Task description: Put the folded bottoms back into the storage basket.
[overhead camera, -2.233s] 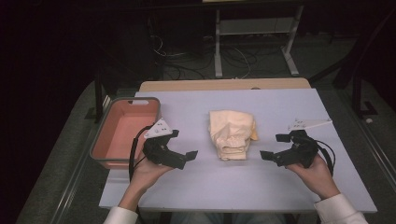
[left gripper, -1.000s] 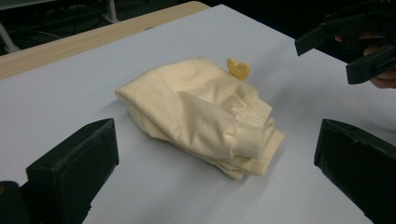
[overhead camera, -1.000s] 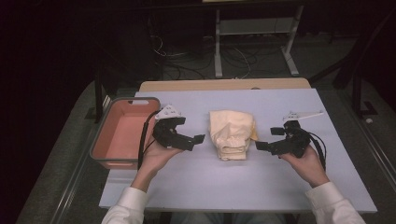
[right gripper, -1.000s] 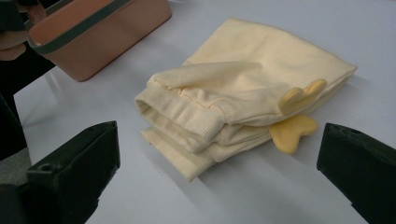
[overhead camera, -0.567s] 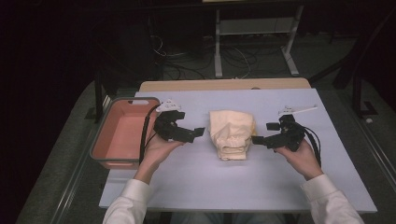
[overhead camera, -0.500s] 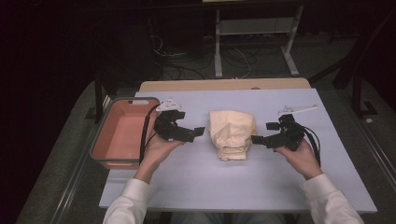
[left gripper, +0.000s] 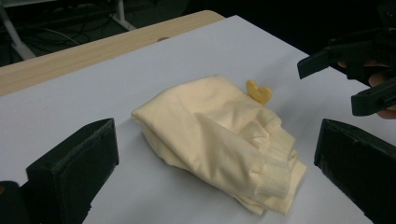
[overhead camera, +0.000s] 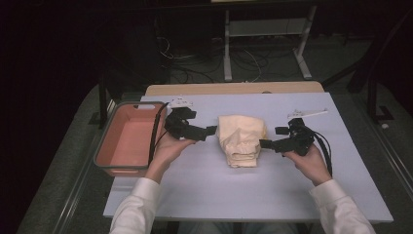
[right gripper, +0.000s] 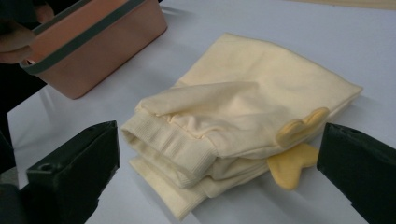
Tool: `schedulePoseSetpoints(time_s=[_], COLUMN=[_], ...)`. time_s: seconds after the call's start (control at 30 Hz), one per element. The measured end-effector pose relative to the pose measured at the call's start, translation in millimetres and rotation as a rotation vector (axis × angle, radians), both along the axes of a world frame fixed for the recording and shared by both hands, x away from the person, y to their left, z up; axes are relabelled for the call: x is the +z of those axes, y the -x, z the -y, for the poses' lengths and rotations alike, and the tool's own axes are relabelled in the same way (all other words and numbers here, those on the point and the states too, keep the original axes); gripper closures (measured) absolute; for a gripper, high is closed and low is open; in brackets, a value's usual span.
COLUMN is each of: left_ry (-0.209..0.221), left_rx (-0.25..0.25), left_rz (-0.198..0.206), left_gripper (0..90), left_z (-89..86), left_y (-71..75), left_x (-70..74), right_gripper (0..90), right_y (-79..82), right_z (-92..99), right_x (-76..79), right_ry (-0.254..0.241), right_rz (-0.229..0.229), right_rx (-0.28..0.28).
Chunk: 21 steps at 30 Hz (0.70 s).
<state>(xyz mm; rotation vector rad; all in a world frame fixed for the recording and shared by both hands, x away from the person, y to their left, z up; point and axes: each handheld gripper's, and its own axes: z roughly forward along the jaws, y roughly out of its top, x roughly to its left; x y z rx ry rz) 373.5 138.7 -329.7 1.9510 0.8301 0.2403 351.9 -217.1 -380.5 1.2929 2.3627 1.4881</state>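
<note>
A folded pale-yellow garment (overhead camera: 241, 139) with ribbed cuffs lies in the middle of the white table (overhead camera: 195, 185); it also shows close up as the garment (left gripper: 219, 140) and the garment (right gripper: 238, 121). Small darker-yellow ear-like pieces (right gripper: 299, 149) stick out at one side. My left gripper (overhead camera: 210, 131) stands open just left of the garment, jaws pointing at it. My right gripper (overhead camera: 263, 144) stands open just right of it, jaws near its edge. Nothing is held between either pair of jaws.
A salmon-pink bin (overhead camera: 127, 139) with a grey rim stands at the table's left edge, also seen as the bin (right gripper: 93, 42). A wooden strip (overhead camera: 234, 88) runs along the table's far edge. Cables and table legs lie on the dark floor beyond.
Both grippers have moved forward and inward from the table's near sides, closing in on the folded garment from left and right. The garment has not moved.
</note>
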Motion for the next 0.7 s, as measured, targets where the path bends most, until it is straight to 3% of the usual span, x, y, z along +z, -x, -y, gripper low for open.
schedulePoseSetpoints(time_s=[0.13, 0.3, 0.7], left_ry=[-0.021, -0.009, -0.002], left_rx=[0.005, 0.018, 0.061], left_rz=[-0.002, -0.012, -0.055], left_gripper=[0.0, 0.0, 0.0], left_z=[3.4, 5.4, 12.3], left_y=[-6.1, -12.1, -34.9], left_x=[0.5, -2.3, -21.8], right_gripper=[0.0, 0.0, 0.0], right_y=[-2.5, -5.6, -14.2], right_z=[-3.4, -7.0, -21.5], right_x=[-2.5, -6.4, -18.2], right_ry=[-0.003, -0.016, 0.004], right_rz=[-0.006, -0.018, -0.055], right_rx=[-0.005, -0.014, -0.062])
